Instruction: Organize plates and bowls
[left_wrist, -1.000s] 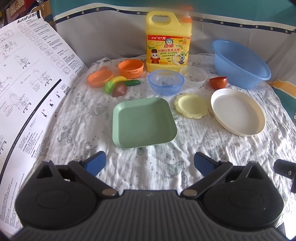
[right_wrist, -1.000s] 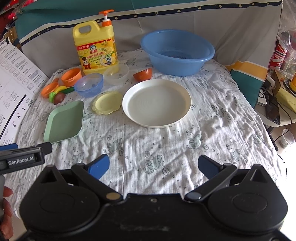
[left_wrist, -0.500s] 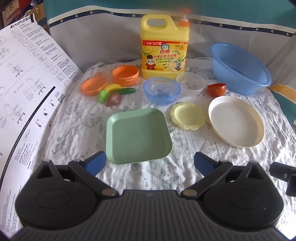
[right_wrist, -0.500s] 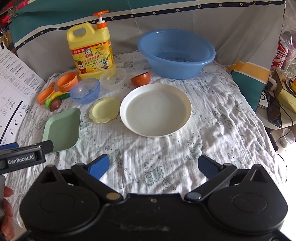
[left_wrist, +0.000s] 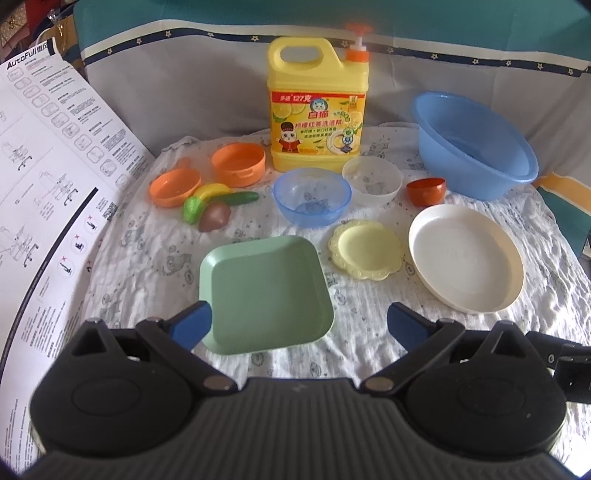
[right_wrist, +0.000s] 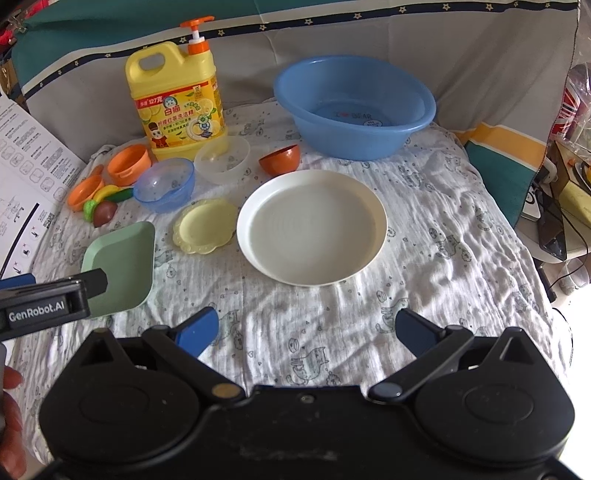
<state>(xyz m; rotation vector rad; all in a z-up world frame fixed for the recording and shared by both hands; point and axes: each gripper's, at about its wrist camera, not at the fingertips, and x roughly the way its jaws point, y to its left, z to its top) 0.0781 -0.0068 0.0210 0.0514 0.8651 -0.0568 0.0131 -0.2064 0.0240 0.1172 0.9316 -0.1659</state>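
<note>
A green square plate (left_wrist: 264, 291) (right_wrist: 123, 266) lies on the cloth, its near edge between the fingers of my open left gripper (left_wrist: 299, 325). To its right are a small yellow scalloped plate (left_wrist: 365, 248) (right_wrist: 205, 226) and a large white round plate (left_wrist: 465, 258) (right_wrist: 312, 226). Behind them stand a blue clear bowl (left_wrist: 312, 195) (right_wrist: 164, 184), a clear bowl (left_wrist: 371, 179) (right_wrist: 221, 158) and a small red-brown bowl (left_wrist: 425, 191) (right_wrist: 279, 158). My right gripper (right_wrist: 306, 328) is open over bare cloth, short of the white plate.
A big blue basin (left_wrist: 472, 144) (right_wrist: 354, 107) sits at the back right, a yellow detergent jug (left_wrist: 317, 110) (right_wrist: 177, 103) at the back. Orange toy pots (left_wrist: 238, 164) and toy vegetables (left_wrist: 212, 208) lie back left. A printed sheet (left_wrist: 48, 166) borders the left.
Both grippers have moved forward toward the dishes. The green plate's near edge now lies between the left fingers; the white plate is closer to the right gripper.
</note>
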